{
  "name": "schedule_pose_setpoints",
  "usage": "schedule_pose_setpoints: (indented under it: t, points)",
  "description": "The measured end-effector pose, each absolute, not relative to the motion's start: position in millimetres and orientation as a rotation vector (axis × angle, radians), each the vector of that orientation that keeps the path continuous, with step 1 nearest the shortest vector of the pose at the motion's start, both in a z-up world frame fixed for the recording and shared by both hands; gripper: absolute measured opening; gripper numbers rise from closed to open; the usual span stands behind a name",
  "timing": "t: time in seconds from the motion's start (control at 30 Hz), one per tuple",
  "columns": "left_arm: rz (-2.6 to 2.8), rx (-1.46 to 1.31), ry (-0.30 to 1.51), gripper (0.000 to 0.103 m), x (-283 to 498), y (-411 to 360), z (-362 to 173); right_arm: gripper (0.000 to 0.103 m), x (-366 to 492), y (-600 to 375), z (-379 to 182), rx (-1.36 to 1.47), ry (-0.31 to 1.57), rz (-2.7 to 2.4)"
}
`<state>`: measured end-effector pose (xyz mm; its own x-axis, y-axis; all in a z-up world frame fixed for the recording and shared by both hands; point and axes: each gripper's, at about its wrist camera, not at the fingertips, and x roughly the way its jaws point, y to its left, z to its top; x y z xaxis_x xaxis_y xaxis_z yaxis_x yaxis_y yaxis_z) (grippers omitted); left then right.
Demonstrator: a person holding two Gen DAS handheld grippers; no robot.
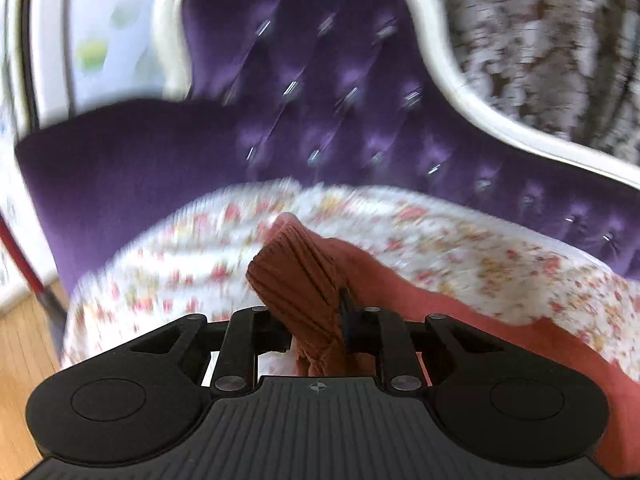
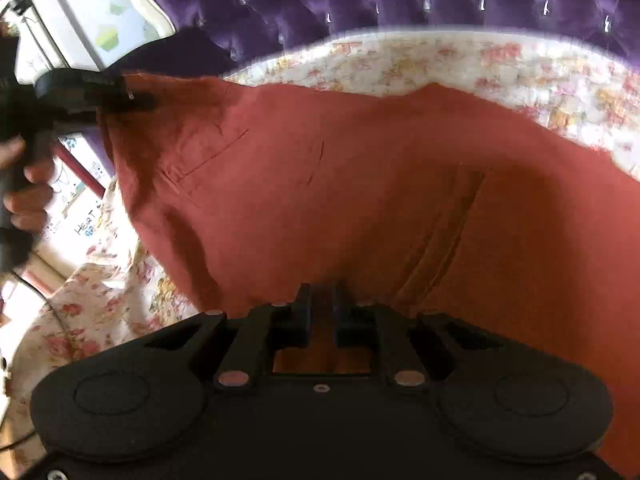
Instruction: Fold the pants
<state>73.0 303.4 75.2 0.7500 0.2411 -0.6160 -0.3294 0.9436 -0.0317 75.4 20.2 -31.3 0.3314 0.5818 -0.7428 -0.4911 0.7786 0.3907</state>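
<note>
The rust-red pants (image 2: 320, 184) are spread over a floral sheet (image 2: 520, 68) on a bed, with a pocket seam showing. My left gripper (image 1: 320, 320) is shut on a bunched, ribbed corner of the pants (image 1: 296, 272) and holds it raised. It also shows at the far left of the right wrist view (image 2: 132, 100), clamped on the pants' upper left corner. My right gripper (image 2: 322, 300) is shut on the near edge of the pants, with cloth between its fingers.
A purple tufted headboard (image 1: 320, 80) with a white frame (image 1: 460, 92) stands behind the bed. A purple pillow (image 1: 120, 168) lies at the left. Wooden floor (image 1: 24, 352) shows at the lower left. The person's hand (image 2: 24, 184) holds the left gripper's handle.
</note>
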Motion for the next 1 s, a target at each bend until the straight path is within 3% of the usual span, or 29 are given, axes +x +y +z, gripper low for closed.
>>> schedule_pose_setpoints:
  t: [0.33,0.47,0.57,0.63,0.77,0.87,1.0]
  points:
    - [0.022,0.127,0.507,0.021,40,132,147,0.023,76,-92,6,0.296,0.917,0.522]
    - [-0.178,0.162,0.565,0.031,37,53,123,0.026,69,-148,-8,0.347,0.960,0.360]
    - [-0.313,0.163,0.635,0.032,38,2,95,0.026,59,-179,-21,0.377,0.999,0.263]
    - [-0.385,0.151,0.669,0.032,36,-19,84,0.015,53,-195,-24,0.422,1.000,0.252]
    - [-0.432,0.124,0.675,0.033,27,-29,86,0.016,51,-204,-18,0.418,0.984,0.238]
    - [-0.383,0.120,0.664,0.039,24,-11,94,0.027,48,-212,-12,0.435,0.960,0.245]
    - [-0.197,0.101,0.697,0.043,31,37,89,0.030,50,-214,-1,0.446,0.909,0.251]
